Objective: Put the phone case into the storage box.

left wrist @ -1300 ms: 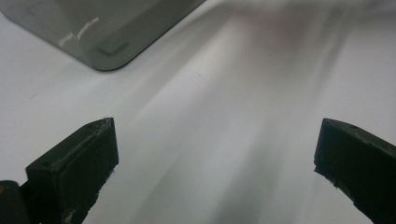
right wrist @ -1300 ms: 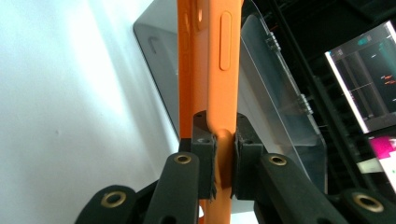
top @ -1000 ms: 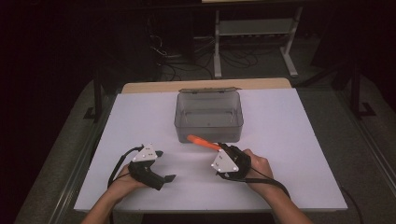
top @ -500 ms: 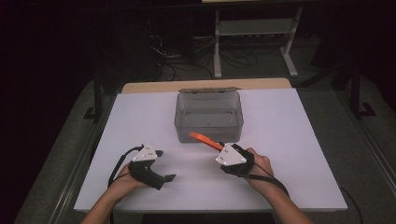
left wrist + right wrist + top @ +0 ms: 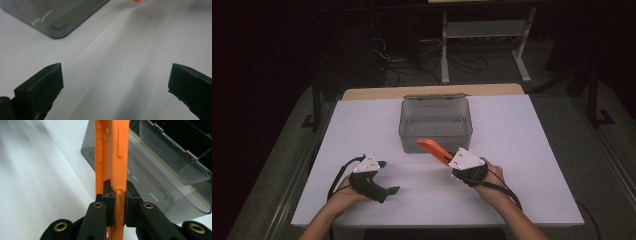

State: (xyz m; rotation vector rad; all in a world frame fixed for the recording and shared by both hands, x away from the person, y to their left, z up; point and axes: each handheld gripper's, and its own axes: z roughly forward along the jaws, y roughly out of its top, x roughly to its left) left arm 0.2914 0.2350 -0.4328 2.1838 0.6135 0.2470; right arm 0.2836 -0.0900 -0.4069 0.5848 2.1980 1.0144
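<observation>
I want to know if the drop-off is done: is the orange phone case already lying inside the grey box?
No, the right tool is clamped on the orange phone case, holding it outside the grey box.

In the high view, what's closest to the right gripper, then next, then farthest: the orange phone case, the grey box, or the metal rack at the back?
1. Orange phone case: clamped in the right gripper.
2. Grey box: mid-table, just beyond the case's tip.
3. Metal rack: on the floor past the table's far edge.

Orange phone case [image 5: 111, 157], smoky grey box [image 5: 435, 120], white table [image 5: 532, 150].
</observation>
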